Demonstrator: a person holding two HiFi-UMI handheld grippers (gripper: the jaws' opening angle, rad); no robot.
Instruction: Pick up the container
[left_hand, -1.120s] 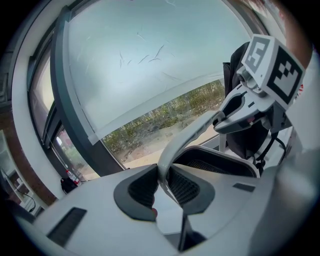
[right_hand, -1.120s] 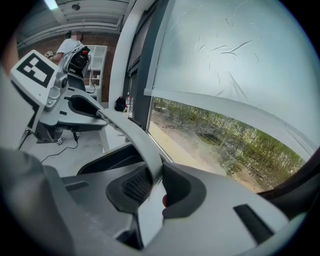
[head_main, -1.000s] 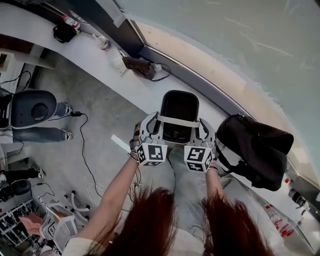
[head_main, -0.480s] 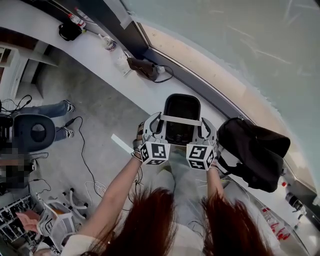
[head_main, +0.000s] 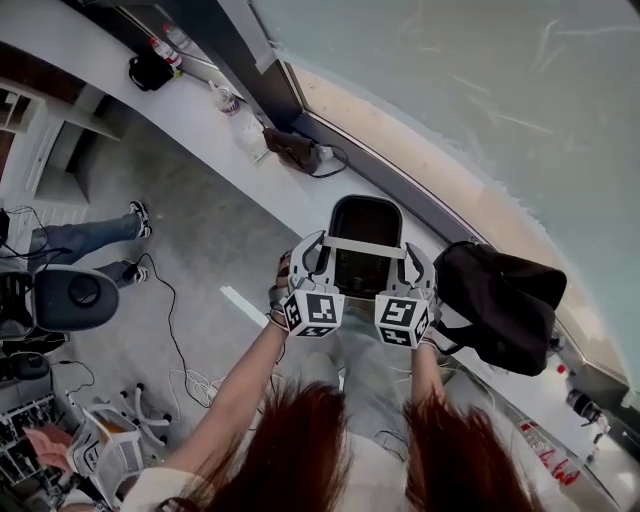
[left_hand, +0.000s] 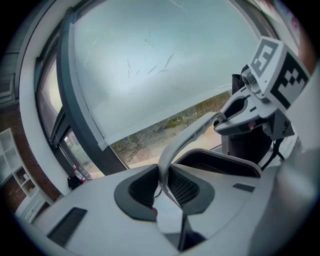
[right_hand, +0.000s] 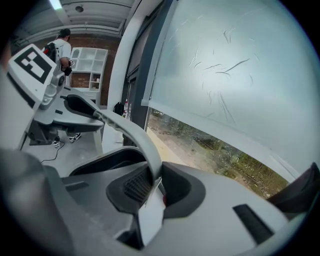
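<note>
White handle bar (left_hand: 192, 134) is what we're clamped on: left gripper (left_hand: 163, 181) pinches its left end, right gripper (right_hand: 156, 181) its right end, pads tight on it in both gripper views. Black container (head_main: 366, 202) hangs just beyond the jaws, centre of the head view, long axis running up-frame, handle crosswise. Both hands equally near. We reckon uneven lifting tips it toward the black bag (head_main: 505, 300) at right.

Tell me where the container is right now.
Centre of the head view: the container hangs by its pale handle, clamped at each end by the left tongs and right tongs, with the black bag on its right.
</note>
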